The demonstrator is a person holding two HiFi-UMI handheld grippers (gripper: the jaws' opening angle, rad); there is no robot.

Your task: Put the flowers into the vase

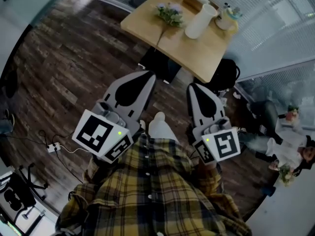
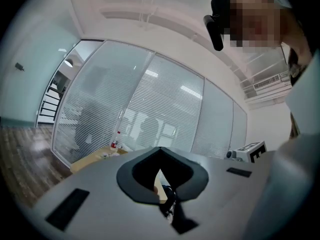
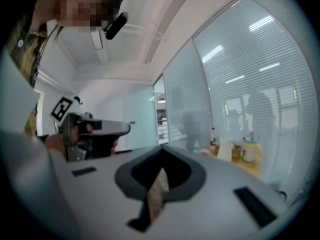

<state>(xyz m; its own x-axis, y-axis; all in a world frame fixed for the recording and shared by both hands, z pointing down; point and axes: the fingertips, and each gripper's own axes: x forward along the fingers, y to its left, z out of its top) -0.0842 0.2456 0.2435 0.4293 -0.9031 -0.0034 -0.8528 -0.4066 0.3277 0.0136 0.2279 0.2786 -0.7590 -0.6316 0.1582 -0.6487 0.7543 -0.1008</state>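
Note:
A bunch of small pale flowers (image 1: 170,14) with a long stem lies on the wooden table (image 1: 152,26) at the top of the head view. Right beside it stands a white vase (image 1: 199,21); the right gripper view shows the vase (image 3: 226,150) far off. My left gripper (image 1: 148,77) and right gripper (image 1: 193,88) are held side by side above the dark wood floor, well short of the table, both pointing toward it. Each has its jaws together with nothing between them. In its own view the left gripper (image 2: 160,150) points level at the table's edge (image 2: 92,156).
A brown box (image 1: 194,1) and a yellowish jug (image 1: 226,18) share the table. Dark bags (image 1: 224,75) sit under its near edge. A person (image 1: 295,151) sits at the right. A cable and power strip (image 1: 51,147) lie on the floor at the left. Glass walls with blinds stand behind the table.

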